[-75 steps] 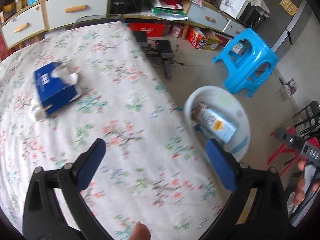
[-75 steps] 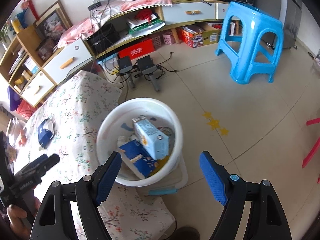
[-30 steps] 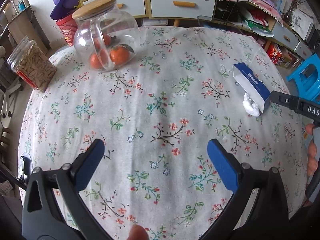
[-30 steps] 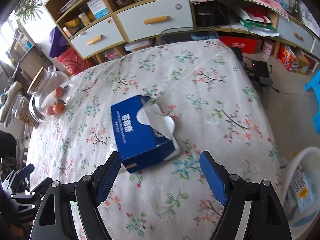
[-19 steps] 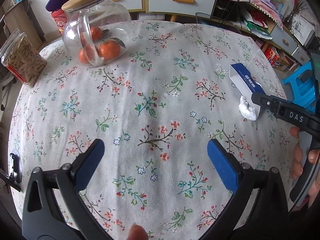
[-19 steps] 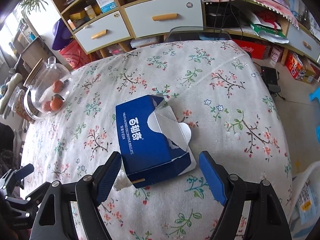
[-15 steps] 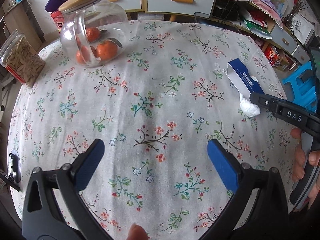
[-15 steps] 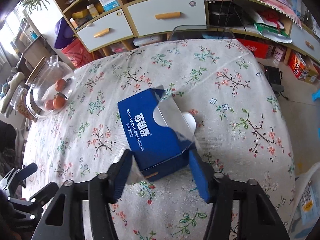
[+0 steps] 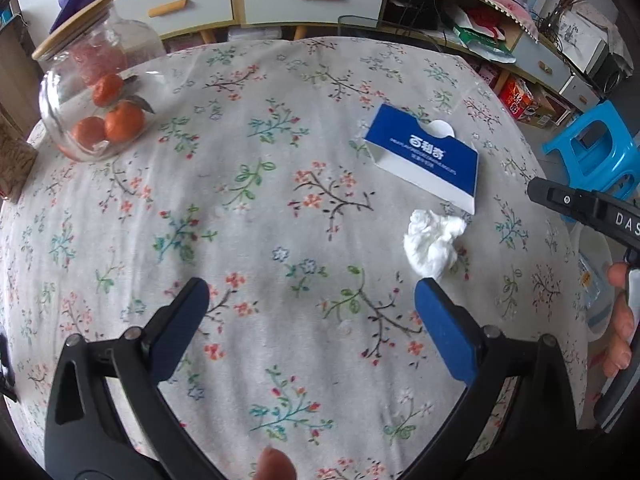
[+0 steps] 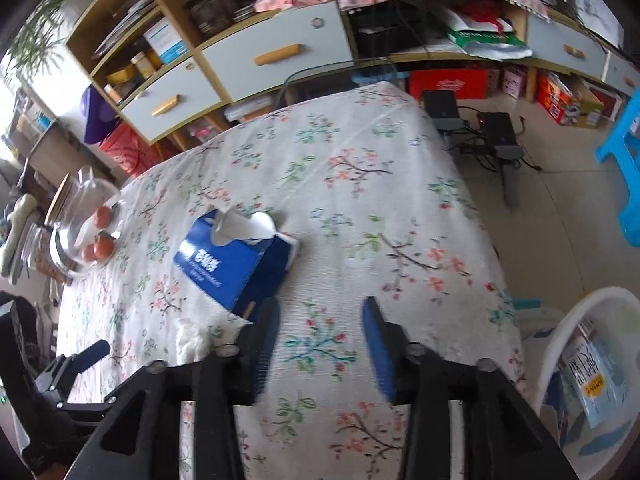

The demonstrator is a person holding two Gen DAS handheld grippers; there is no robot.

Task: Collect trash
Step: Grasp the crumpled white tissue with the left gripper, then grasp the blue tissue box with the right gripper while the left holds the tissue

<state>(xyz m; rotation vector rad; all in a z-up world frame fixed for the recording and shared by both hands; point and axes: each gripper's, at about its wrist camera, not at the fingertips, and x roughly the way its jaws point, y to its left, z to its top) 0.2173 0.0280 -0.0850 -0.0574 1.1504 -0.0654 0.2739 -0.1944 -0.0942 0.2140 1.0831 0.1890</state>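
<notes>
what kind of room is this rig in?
Most likely a lived-in home living or dining room: a table under a floral tablecloth, a glass jar of oranges, a wooden cabinet with drawers, and a blue plastic stool on the tiled floor.

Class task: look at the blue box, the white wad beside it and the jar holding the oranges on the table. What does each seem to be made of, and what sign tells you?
Blue box: printed cardboard, slightly glossy; flat folded panels, torn white flap.
White wad: probably tissue paper; soft, matte, crumpled.
Jar: clear glass, likely; oranges show through, with glints. Its lid looks wooden.
</notes>
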